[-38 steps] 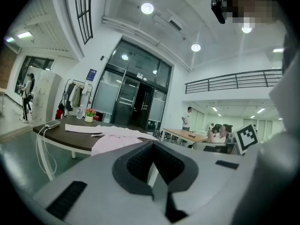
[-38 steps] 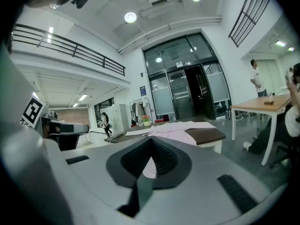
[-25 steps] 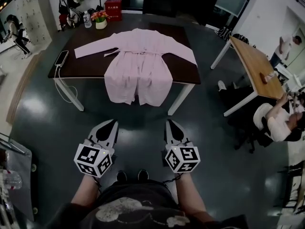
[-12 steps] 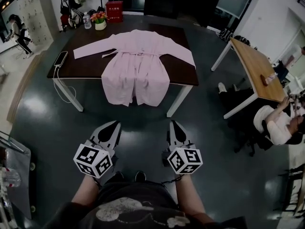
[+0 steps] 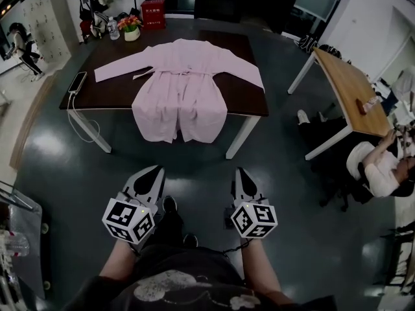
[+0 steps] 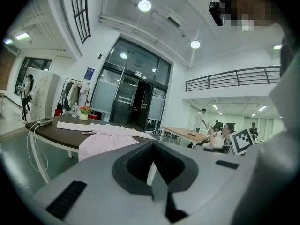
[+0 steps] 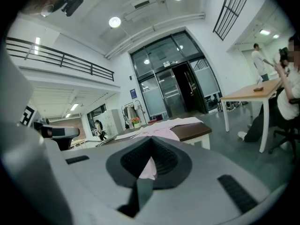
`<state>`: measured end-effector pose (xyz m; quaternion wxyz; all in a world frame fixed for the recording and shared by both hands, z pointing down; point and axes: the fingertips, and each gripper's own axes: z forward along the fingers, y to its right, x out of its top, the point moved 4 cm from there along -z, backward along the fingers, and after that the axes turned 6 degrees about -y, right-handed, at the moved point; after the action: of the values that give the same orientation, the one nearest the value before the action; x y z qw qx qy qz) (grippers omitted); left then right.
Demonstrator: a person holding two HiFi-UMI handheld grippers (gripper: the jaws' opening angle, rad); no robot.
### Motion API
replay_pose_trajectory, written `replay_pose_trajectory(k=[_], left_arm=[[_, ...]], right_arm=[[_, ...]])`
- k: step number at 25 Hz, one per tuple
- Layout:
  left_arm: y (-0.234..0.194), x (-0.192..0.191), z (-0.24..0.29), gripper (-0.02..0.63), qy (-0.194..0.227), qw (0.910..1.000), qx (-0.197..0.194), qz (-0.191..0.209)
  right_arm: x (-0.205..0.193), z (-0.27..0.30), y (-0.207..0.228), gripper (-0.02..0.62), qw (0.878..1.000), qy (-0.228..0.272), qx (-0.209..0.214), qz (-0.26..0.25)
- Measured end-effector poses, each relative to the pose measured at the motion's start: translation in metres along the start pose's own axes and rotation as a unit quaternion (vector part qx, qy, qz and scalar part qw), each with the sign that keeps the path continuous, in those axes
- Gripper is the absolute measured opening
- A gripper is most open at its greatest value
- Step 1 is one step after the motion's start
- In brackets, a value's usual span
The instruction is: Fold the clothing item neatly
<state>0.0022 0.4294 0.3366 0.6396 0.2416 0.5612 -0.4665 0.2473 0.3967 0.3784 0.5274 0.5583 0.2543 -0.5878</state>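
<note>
A pale pink robe (image 5: 181, 83) lies spread flat on a dark brown table (image 5: 249, 92), sleeves out to both sides and its hem hanging over the near edge. It also shows in the left gripper view as the robe (image 6: 110, 137) and in the right gripper view as the robe (image 7: 161, 125). My left gripper (image 5: 155, 170) and right gripper (image 5: 241, 172) are held low in front of my body, well short of the table, both shut and holding nothing.
A phone with a white cable (image 5: 76, 81) lies at the table's left end; a flower pot (image 5: 131, 28) and bottle (image 5: 114, 28) stand at its far left corner. A wooden table (image 5: 347, 86) and a seated person (image 5: 379, 167) are at the right. Another person (image 5: 23, 44) stands far left.
I have stepped forward; one foot now shows between the grippers. The table sits slightly nearer and further left in view. Both grippers stay shut.
</note>
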Motion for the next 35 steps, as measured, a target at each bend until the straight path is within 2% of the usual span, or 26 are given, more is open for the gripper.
replay_pose_trajectory(k=[5,10,15,20,25,30,35], left_arm=[[-0.019,0.003,0.041,0.009,-0.012,0.9998,-0.014,0.011],[-0.057,0.014,0.100,0.009,-0.018,0.9995,-0.027,0.004],[-0.097,0.033,0.160,0.009,-0.034,0.9985,-0.043,0.009],[-0.142,0.054,0.203,0.009,-0.040,0.9980,-0.049,-0.003],[-0.179,0.066,0.244,0.009,-0.050,0.9968,-0.062,-0.002],[-0.198,0.077,0.279,0.009,-0.055,0.9949,-0.085,0.010],[-0.194,0.081,0.309,0.009,-0.064,0.9929,-0.100,0.010]], right_arm=[[0.009,0.028,0.010,-0.008,1.000,0.004,-0.001,-0.019],[0.021,0.077,0.024,-0.008,0.999,-0.003,-0.015,-0.039],[0.045,0.136,0.041,-0.008,0.999,-0.007,-0.040,-0.033],[0.072,0.195,0.048,-0.008,0.998,-0.005,-0.054,-0.036],[0.085,0.242,0.060,-0.008,0.997,-0.004,-0.080,-0.012],[0.093,0.270,0.077,-0.008,0.994,0.005,-0.107,0.018],[0.098,0.275,0.109,-0.008,0.989,0.005,-0.143,0.020]])
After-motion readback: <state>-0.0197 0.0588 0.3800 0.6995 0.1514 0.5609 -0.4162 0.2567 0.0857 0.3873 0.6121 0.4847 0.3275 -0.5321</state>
